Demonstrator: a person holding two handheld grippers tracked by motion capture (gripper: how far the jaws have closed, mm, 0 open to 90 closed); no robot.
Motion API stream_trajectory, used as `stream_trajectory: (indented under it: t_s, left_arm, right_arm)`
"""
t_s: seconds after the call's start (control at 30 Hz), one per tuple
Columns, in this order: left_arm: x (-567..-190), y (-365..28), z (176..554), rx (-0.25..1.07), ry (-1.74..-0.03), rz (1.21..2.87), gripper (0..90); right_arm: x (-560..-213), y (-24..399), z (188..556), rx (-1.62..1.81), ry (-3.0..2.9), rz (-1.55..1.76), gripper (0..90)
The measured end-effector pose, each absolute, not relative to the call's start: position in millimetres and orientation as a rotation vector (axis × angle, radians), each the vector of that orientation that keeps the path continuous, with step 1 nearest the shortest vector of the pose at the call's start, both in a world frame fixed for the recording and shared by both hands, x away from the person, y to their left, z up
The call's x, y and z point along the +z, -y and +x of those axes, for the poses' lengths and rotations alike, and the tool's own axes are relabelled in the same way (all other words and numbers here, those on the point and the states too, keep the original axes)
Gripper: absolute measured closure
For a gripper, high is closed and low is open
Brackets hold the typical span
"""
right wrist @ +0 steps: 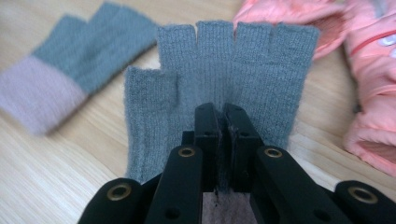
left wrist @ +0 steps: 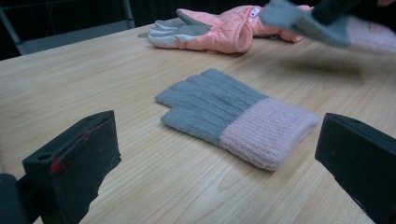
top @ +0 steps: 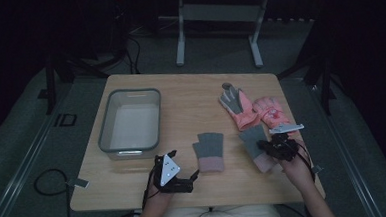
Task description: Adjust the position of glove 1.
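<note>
From above, my right gripper (top: 272,148) had its jaws clamped on a grey knit glove (top: 254,140) just right of its twin, the second grey glove (top: 209,148) lying flat on the bench (top: 180,96), probably lifting it for the bin (top: 129,123). In the left gripper view, my left gripper (left wrist: 217,154) stood with jaws wide apart, the twin just beyond. In the right gripper view, the held glove's fingers fanned past the pinched-shut jaws.
</note>
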State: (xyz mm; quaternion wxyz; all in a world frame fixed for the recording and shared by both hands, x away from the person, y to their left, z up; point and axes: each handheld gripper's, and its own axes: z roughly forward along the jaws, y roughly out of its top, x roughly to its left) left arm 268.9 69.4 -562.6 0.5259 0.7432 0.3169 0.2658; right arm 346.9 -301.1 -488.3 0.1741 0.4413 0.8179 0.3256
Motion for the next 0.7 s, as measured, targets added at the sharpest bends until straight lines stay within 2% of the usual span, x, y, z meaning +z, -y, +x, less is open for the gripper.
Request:
stream_trajectory:
  t_s: [0.27,0.7]
  left_arm:
    - [-562.6,-69.3,269.0,0.635,-0.76,1.778,0.0]
    - [-562.7,-68.6,268.1,0.648,-0.757,1.777,0.0]
  right_arm:
    - [-478.3,287.6,332.4,0.932,-2.101,1.476,84.9]
    - [-518.0,276.1,320.6,0.913,-1.962,1.661,84.9]
